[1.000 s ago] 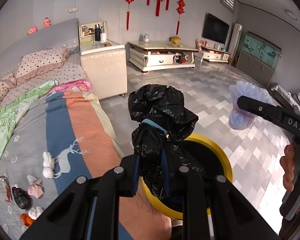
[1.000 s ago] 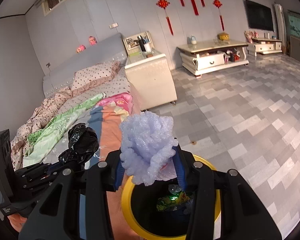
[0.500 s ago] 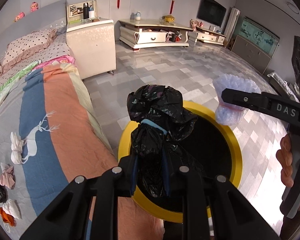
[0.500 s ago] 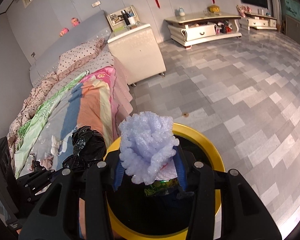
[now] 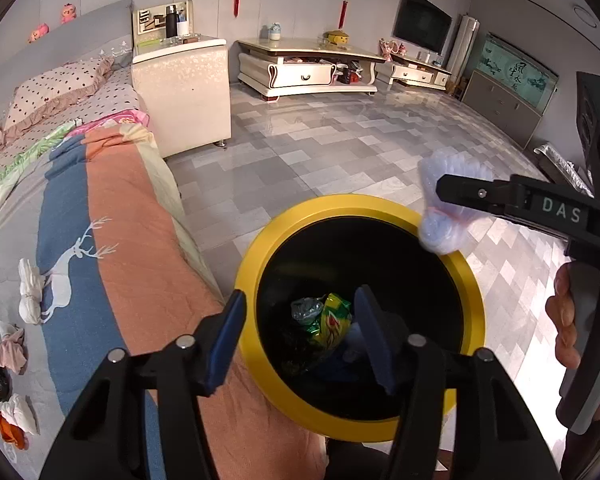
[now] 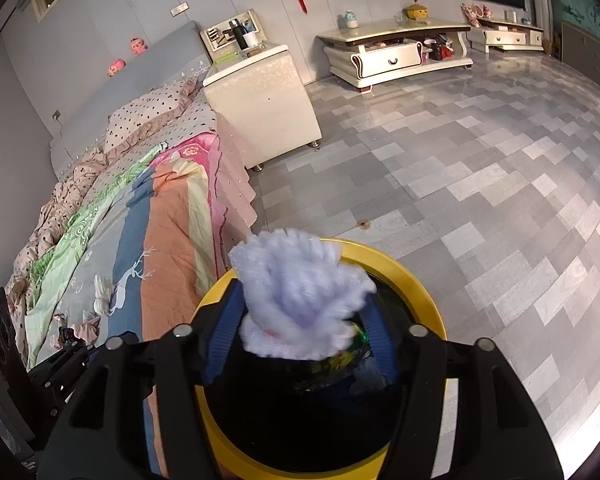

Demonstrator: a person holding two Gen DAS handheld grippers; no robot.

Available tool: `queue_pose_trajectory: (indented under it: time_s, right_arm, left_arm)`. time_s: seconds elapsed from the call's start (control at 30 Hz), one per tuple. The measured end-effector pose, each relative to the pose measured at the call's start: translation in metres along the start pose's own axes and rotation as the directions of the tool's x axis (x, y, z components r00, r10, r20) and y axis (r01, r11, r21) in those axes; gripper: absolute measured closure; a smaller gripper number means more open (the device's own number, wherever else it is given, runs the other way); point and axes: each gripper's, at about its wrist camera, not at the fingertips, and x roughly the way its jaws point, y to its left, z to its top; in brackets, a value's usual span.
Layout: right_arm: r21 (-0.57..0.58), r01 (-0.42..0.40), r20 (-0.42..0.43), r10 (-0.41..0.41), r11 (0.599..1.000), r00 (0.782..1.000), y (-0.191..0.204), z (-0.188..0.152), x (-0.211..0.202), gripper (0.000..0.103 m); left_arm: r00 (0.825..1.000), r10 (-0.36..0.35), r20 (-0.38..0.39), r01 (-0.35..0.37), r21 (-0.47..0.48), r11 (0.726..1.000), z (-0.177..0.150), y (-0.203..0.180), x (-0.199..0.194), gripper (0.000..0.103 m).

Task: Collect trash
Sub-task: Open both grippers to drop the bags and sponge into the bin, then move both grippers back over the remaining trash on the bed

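My left tongs [image 5: 296, 336] are opening, empty; the crinkled black bag has gone. My right tongs [image 6: 300, 336] are opening around puffy foam [image 6: 300, 296] above the round yellow-rimmed bin [image 6: 412, 276].

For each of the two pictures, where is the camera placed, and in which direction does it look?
Left wrist: on the left gripper, looking down into the round yellow-rimmed black bin; its opening jaws are empty, and a hand holds the right gripper.
Right wrist: on the right gripper, above the same bin; pale blue foam wad between opening jaws.
Shared: bin, wad, striped bedcover, white cabinet.
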Motion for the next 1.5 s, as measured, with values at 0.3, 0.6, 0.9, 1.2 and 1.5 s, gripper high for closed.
queue_pose_trajectory:
  time_s: [0.3,0.6,0.9,1.2,1.5]
  right_arm:
    - [0.020,0.029,0.003,-0.029,0.999,1.000,0.001,-0.007,-0.011,0.030]
    - [-0.030,0.025,0.031,-0.024,0.999,0.999,0.029,-0.015,-0.024,0.021]
    - [-0.102,0.008,0.050,-0.003,0.995,0.999,0.078,-0.018,-0.034,0.013]
    - [-0.188,-0.047,0.027,0.053,0.981,0.998,0.144,-0.017,-0.024,0.010]
    - [-0.300,-0.137,-0.023,0.137,0.944,0.990,0.238,-0.021,0.004,0.010]
  left_arm:
    - [0.999,0.036,0.041,-0.035,-0.021,0.999,-0.004,0.019,-0.020,0.030]
    - [0.991,0.111,0.072,-0.106,-0.074,0.992,-0.014,0.060,-0.048,0.021]
    - [0.978,0.185,0.098,-0.170,-0.147,0.974,-0.028,0.116,-0.082,0.019]
    - [0.952,0.288,0.105,-0.259,-0.227,0.939,-0.045,0.183,-0.114,0.019]
    - [0.908,0.414,0.071,-0.369,-0.335,0.867,-0.073,0.271,-0.148,0.018]
